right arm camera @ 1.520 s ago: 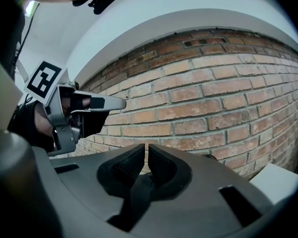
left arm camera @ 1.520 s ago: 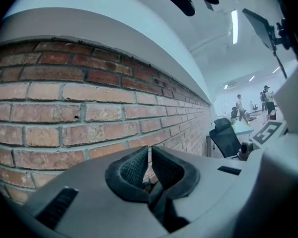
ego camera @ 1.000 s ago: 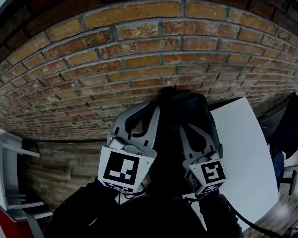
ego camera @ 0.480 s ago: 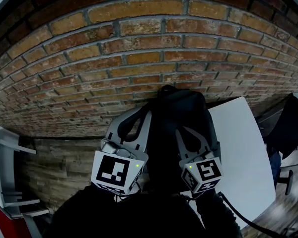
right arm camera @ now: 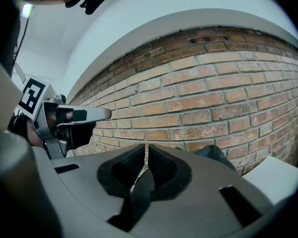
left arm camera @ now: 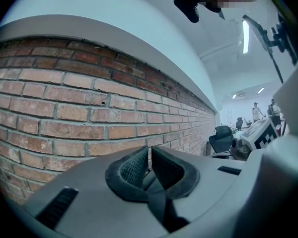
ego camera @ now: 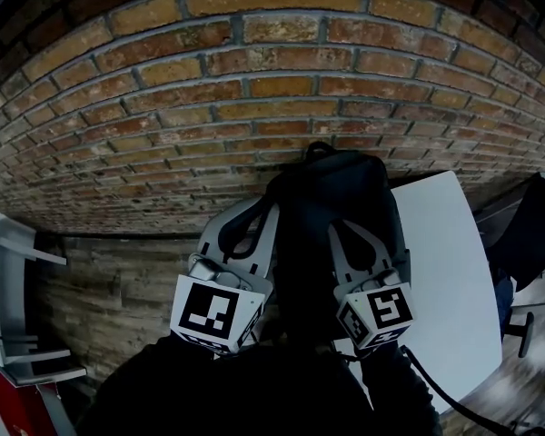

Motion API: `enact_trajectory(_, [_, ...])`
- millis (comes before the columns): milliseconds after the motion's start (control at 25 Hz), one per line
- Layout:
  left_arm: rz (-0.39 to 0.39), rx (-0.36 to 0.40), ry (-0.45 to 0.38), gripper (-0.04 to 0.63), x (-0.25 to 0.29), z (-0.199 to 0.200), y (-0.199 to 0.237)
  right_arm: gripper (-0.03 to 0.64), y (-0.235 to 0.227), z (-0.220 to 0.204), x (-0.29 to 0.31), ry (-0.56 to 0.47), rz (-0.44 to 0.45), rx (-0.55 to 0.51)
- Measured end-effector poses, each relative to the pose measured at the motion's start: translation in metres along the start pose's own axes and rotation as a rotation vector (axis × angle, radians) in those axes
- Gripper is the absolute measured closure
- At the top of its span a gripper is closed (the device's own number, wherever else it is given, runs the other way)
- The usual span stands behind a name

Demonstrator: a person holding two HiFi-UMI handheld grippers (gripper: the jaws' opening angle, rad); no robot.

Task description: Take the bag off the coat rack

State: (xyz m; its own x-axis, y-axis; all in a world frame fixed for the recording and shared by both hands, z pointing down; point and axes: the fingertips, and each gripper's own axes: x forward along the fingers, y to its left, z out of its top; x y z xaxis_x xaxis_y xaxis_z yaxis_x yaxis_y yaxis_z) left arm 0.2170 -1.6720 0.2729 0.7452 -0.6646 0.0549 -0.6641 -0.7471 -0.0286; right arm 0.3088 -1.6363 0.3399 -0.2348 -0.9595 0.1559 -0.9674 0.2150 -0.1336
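Observation:
A black backpack [ego camera: 331, 198] hangs in front of the brick wall [ego camera: 209, 89], its top loop [ego camera: 320, 148] upward. It sits between my two grippers in the head view. My left gripper [ego camera: 247, 218] is at the bag's left side and my right gripper [ego camera: 350, 234] is at its right side. In the left gripper view the left gripper [left arm camera: 150, 155] is shut on a dark bag strap [left arm camera: 161, 207]. In the right gripper view the right gripper [right arm camera: 146, 155] is shut on another strap [right arm camera: 139, 197], with part of the bag [right arm camera: 216, 155] beyond it. No coat rack is in view.
A white table [ego camera: 445, 271] stands just right of the bag. A dark office chair [ego camera: 531, 225] is at the far right, and a white shelf unit [ego camera: 9, 307] at the far left. Wood planks [ego camera: 118, 289] run below the bricks.
The grippers and bag stay together with the same grip. The view has shifted a little, so the bag's top now sits slightly higher against the bricks.

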Motion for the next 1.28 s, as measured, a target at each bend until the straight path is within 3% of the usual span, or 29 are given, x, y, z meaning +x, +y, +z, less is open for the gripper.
enact_trajectory(600, [-0.019,-0.047,-0.028,0.566,0.003,0.004,-0.020,0.605,0.028,0.067,-0.007,-0.159,0.018,-0.100])
enact_trajectory(1280, [-0.023,-0.034,-0.015,0.568,-0.003,0.001,-0.020,0.609,0.036,0.064,-0.010,-0.138,0.027,-0.114])
